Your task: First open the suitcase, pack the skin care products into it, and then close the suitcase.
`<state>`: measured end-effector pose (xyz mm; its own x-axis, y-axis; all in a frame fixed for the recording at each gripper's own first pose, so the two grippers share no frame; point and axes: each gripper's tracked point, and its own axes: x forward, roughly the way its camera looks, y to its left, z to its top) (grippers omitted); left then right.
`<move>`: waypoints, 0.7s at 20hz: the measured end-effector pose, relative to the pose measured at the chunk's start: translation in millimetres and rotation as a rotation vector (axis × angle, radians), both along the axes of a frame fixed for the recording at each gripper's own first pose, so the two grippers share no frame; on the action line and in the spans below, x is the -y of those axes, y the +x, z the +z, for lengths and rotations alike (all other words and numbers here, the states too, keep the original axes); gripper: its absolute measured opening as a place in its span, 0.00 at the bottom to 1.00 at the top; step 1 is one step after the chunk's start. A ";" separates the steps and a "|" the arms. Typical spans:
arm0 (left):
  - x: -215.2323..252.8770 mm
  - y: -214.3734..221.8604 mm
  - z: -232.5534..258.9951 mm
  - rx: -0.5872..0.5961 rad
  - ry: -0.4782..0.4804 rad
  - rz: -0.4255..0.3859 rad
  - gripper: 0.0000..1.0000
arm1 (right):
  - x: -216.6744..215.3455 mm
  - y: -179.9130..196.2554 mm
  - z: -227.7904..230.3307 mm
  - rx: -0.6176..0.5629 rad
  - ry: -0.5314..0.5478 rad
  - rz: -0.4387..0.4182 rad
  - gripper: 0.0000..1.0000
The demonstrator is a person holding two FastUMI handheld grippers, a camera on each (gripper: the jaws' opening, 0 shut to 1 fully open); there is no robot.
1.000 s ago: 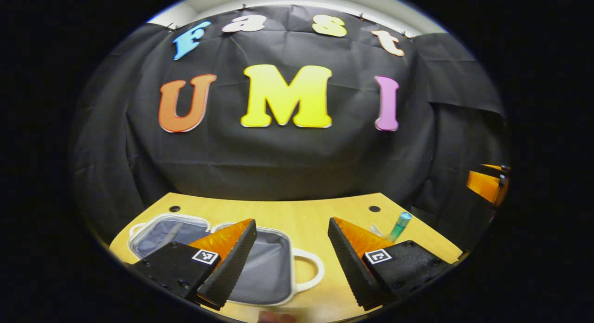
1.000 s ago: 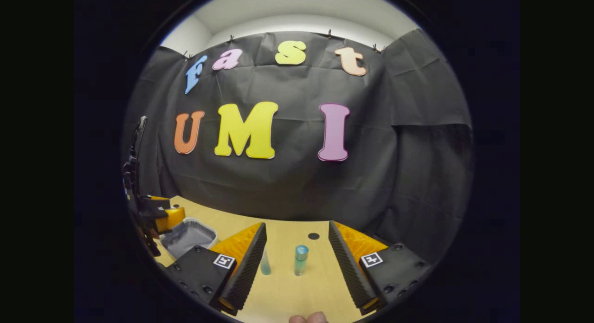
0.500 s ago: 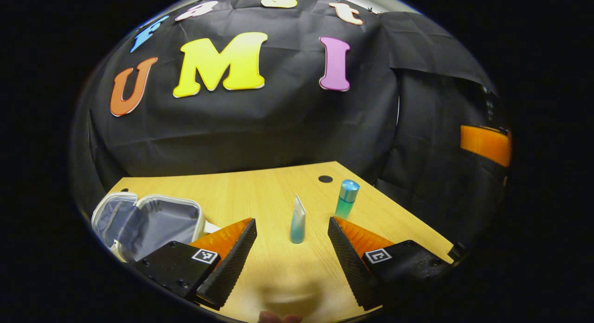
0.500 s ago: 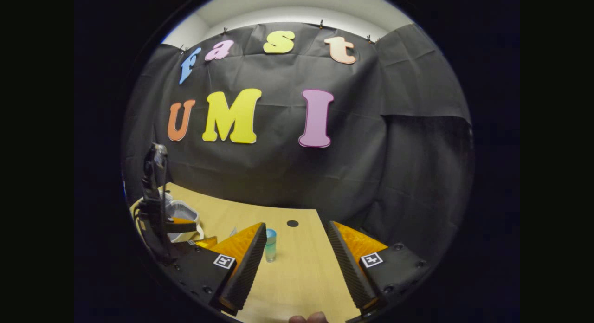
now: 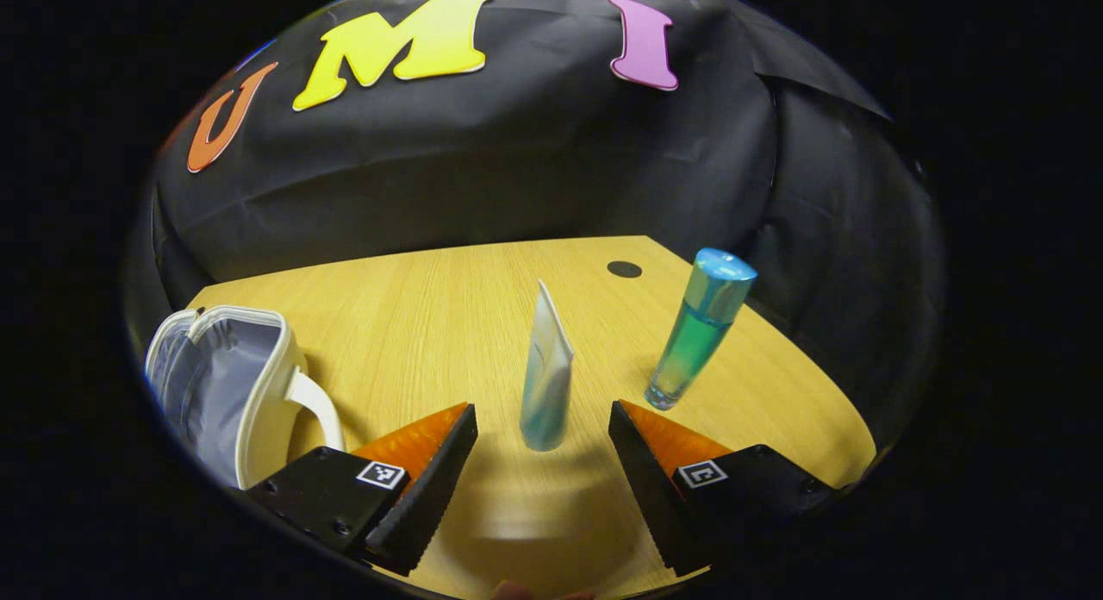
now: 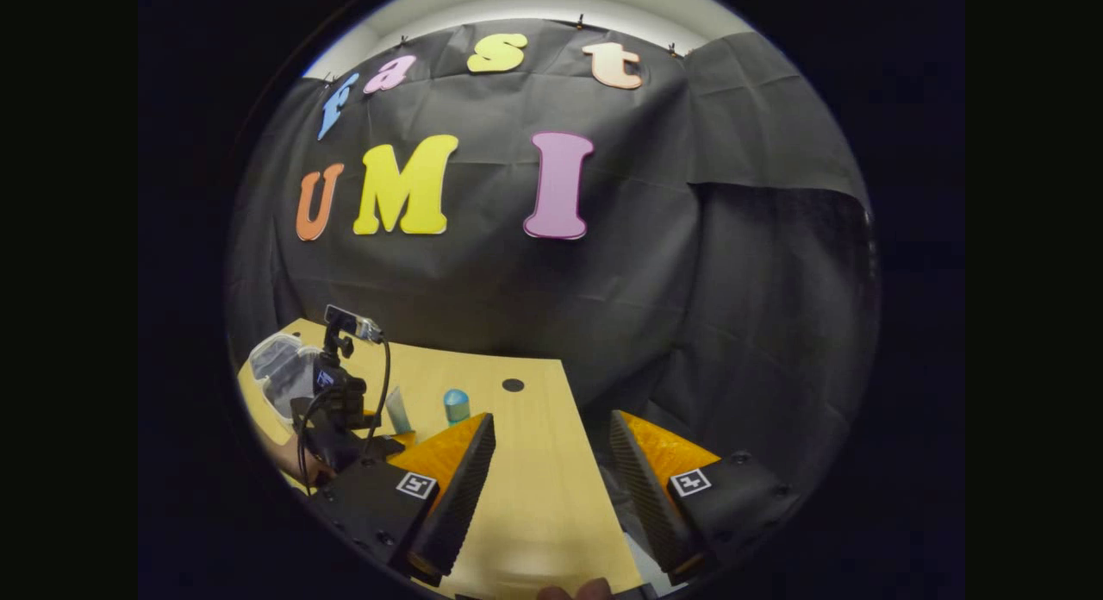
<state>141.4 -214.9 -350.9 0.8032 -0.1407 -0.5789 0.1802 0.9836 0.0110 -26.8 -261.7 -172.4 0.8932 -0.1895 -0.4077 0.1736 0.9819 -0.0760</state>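
One upright tube (image 5: 546, 384), crimped end up

Dim booth; strong fisheye warp

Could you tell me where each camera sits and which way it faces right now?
Left gripper view: rides the open left gripper, facing the pale squeeze tube, teal capped bottle and open white suitcase.
Right gripper view: rides the open right gripper, facing the wooden table; a hand holds the left gripper.
Shared: tube, bottle, suitcase.
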 end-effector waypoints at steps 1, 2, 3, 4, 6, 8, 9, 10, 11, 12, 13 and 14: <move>-0.3 2.6 -7.4 -0.018 0.005 0.013 0.98 | 3.7 0.1 -2.8 -0.007 0.004 -0.007 0.80; -2.0 3.6 -12.3 -0.035 0.013 0.025 0.95 | 5.9 1.5 -6.1 -0.012 0.007 -0.013 0.80; -2.2 6.0 -17.3 -0.049 0.008 0.028 1.00 | 7.8 2.4 -7.0 -0.015 0.009 -0.018 0.80; -2.7 7.1 -21.3 -0.065 0.006 0.032 0.88 | 8.7 3.8 -10.1 -0.018 0.013 -0.022 0.80; -2.7 11.0 -22.7 -0.071 0.013 0.035 0.76 | 8.6 8.0 -14.4 -0.022 0.015 -0.022 0.80; -2.0 15.7 -25.2 -0.073 0.012 0.037 0.65 | 3.9 12.5 -18.4 -0.028 0.022 -0.008 0.80; -1.7 17.0 -25.4 -0.076 0.010 0.037 0.51 | 1.1 15.0 -19.3 -0.028 0.025 0.003 0.80; -0.8 17.4 -24.6 -0.081 -0.001 0.034 0.43 | -2.8 17.8 -21.8 -0.029 0.030 0.017 0.80; 0.8 16.2 -24.1 -0.086 -0.018 0.037 0.50 | -7.2 21.3 -25.6 -0.033 0.037 0.035 0.80; -0.8 14.6 -22.4 -0.092 -0.023 0.044 0.41 | -12.0 24.7 -31.5 -0.038 0.045 0.053 0.79; -2.7 11.3 -18.2 -0.092 -0.021 0.043 0.40 | -18.3 28.3 -38.2 -0.046 0.058 0.078 0.79; -4.4 7.5 -10.8 -0.086 -0.024 0.039 0.40 | -27.1 31.5 -46.8 -0.056 0.076 0.105 0.80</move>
